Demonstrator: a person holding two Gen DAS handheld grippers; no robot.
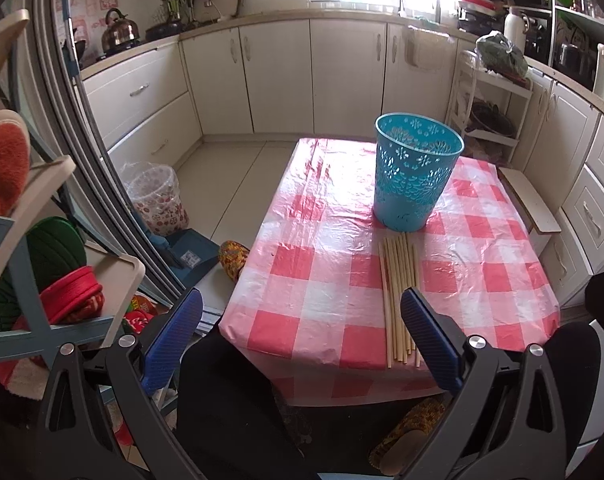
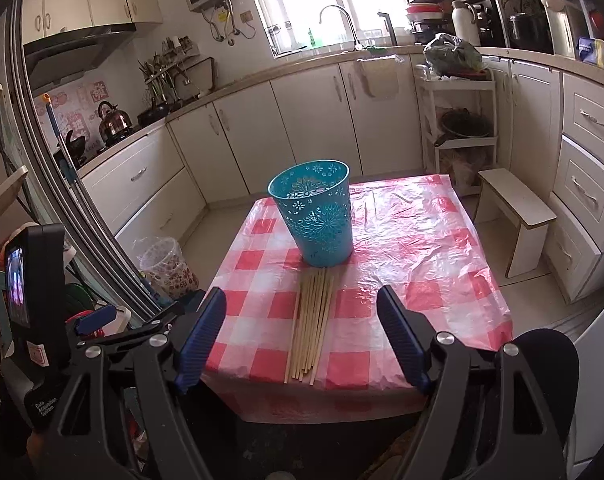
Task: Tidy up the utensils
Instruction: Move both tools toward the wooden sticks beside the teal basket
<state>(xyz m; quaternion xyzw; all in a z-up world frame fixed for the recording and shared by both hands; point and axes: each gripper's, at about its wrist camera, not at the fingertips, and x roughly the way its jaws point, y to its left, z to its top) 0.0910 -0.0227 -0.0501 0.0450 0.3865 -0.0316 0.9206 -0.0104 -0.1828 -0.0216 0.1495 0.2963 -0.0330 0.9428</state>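
Nearest us, the left hand-held gripper (image 1: 299,336) hangs off the near left corner of the table (image 1: 302,264), blue pads spread wide, nothing between them. The right hand-held gripper (image 2: 302,336) sits over the near edge, jaws apart too, empty, with the chopsticks (image 2: 312,326) framed in the gap but well beyond the pads. Those chopsticks lie flat on the red-and-white checked tablecloth (image 2: 422,248), a loose bundle of pale, plain sticks side by side, near ends close to the table's front edge, far ends reaching to the foot of the basket (image 2: 316,216). That basket stands upright just behind them, teal plastic with a cut-out flower pattern, wider at the rim than the base; from the right wrist view I can see into its mouth and no sticks show above the rim. Off the table on the floor to the left, a clear-lined floral bin (image 1: 157,200), contents hard to make out
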